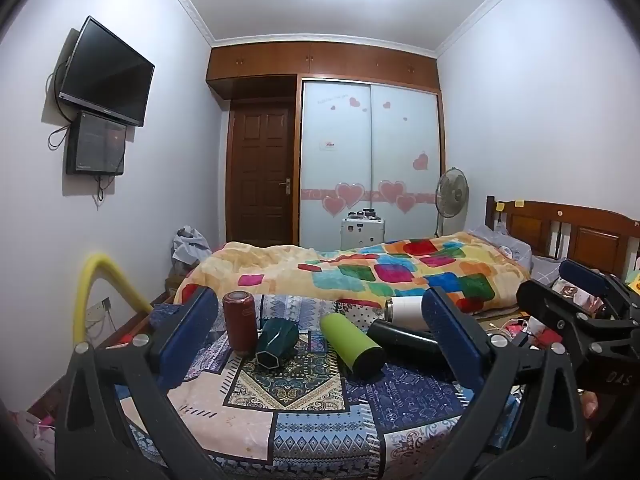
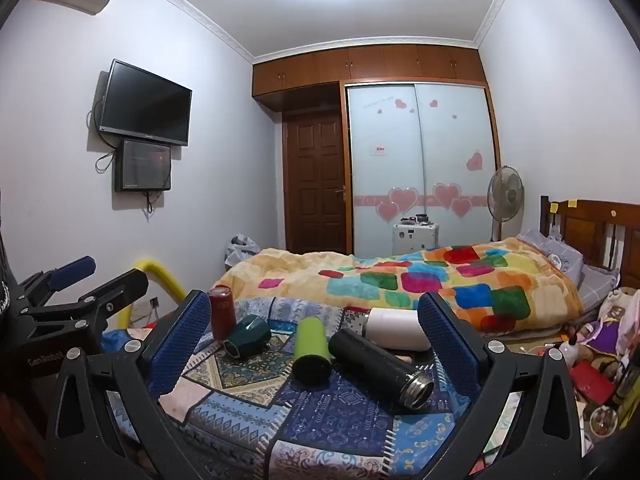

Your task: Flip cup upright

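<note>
Both tools, left tool (image 1: 320,340) and right tool (image 2: 314,344), hung spread, empty; approach step, I judged. Next: the toppled dark-green faceted cup (image 1: 277,342) at eleven o'clock needed gripping.

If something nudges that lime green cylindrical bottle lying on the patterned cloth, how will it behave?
The lime green cylindrical bottle lies on its side, so it would probably roll sideways. The black metal flask beside it might stop it. Its smooth wall could slip, and the soft patterned cloth should slow it.
</note>
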